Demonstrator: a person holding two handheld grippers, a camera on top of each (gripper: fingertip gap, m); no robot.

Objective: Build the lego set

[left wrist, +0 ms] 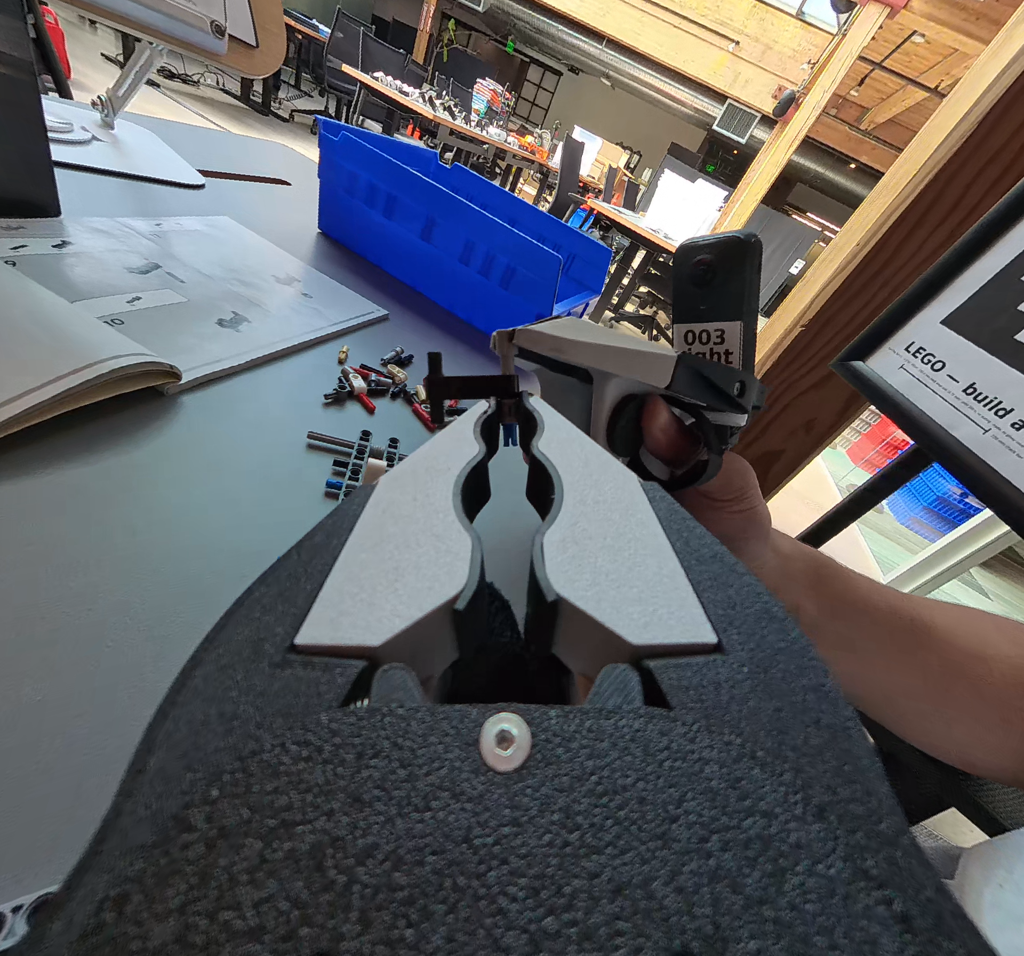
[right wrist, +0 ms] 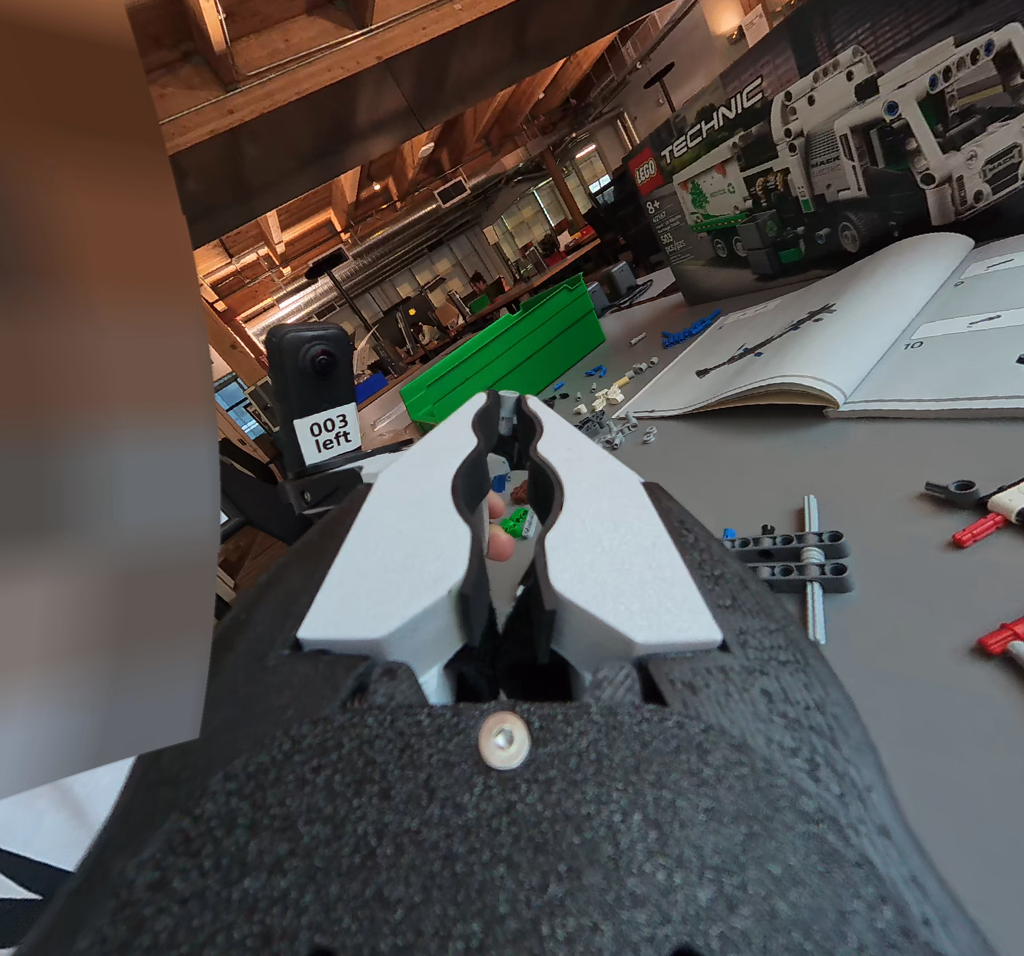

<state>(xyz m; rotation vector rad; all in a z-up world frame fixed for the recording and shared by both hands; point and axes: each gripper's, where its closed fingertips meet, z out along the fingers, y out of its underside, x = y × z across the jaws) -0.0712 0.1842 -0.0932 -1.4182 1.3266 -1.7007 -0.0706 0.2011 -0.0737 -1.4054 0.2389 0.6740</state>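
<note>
While both claws are raised above the desk (left wrist: pixel 138 486):
Left claw (left wrist: pixel 505 413): pinching a blue pin (left wrist: pixel 508 431).
Right claw (right wrist: pixel 507 413): pinching a grey pin (right wrist: pixel 506 415).
Loose parts (left wrist: pixel 382 384): on desk beside open booklet (left wrist: pixel 183 287).

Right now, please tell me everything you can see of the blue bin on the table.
The blue bin is a long, open-topped tray that looks like glossy moulded plastic, with ribbed side walls and a notched rim. It stands upright on the grey table, running away from the camera, beyond the open instruction booklet and the loose lego pieces. Nothing visibly touches it except the table; its contents are hidden.
</note>
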